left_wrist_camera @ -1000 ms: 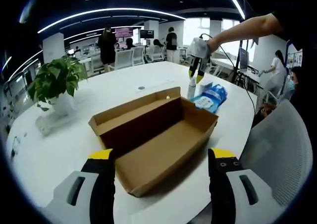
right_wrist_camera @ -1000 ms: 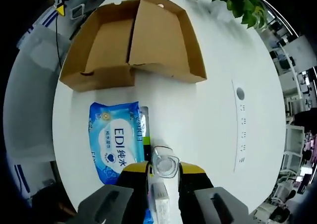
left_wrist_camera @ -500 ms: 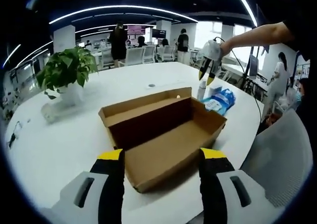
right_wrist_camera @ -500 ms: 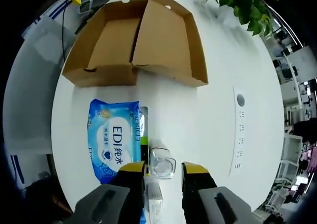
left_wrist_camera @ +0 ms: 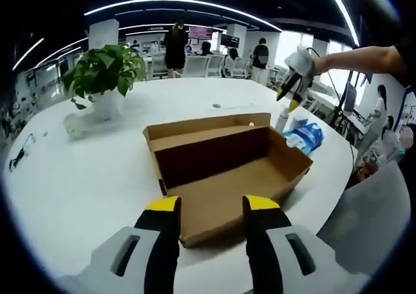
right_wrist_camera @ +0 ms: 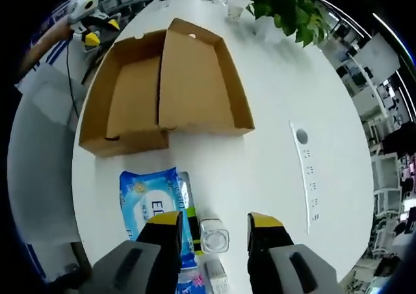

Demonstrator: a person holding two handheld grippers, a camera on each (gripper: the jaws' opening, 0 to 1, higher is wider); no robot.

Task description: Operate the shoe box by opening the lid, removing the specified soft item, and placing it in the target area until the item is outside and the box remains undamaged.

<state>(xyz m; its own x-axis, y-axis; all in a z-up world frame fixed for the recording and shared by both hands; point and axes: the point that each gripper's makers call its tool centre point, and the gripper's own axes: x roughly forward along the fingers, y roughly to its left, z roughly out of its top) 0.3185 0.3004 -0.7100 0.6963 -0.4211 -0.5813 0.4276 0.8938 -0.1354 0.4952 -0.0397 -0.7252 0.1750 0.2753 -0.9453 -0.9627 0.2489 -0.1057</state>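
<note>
In your left gripper view, a potted plant (left_wrist_camera: 104, 73) stands at the upper left on the white surface (left_wrist_camera: 78, 177). At the frame's centre lies the shoe box (left_wrist_camera: 224, 167), lid folded back and upright behind it, its inside bare. Your left tool (left_wrist_camera: 209, 211) rises from the bottom edge with its jaws apart, holding nothing, the tips at the box's near edge. At the upper right your right tool (left_wrist_camera: 292, 97) hangs above a small clear bottle (left_wrist_camera: 282, 120), and just beside that lies the blue wipes pack (left_wrist_camera: 305, 136), outside the box.

In your right gripper view, your left tool (right_wrist_camera: 91, 30) shows at the upper left, beside the open shoe box (right_wrist_camera: 162, 92). Below the box, at lower left of centre, the wipes pack (right_wrist_camera: 153, 209) lies flat on the surface (right_wrist_camera: 273, 112). Your right tool (right_wrist_camera: 214, 226) stands spread open with the bottle (right_wrist_camera: 214, 235) between its jaws but not touching them. The plant (right_wrist_camera: 286, 8) sits at the top right.
</note>
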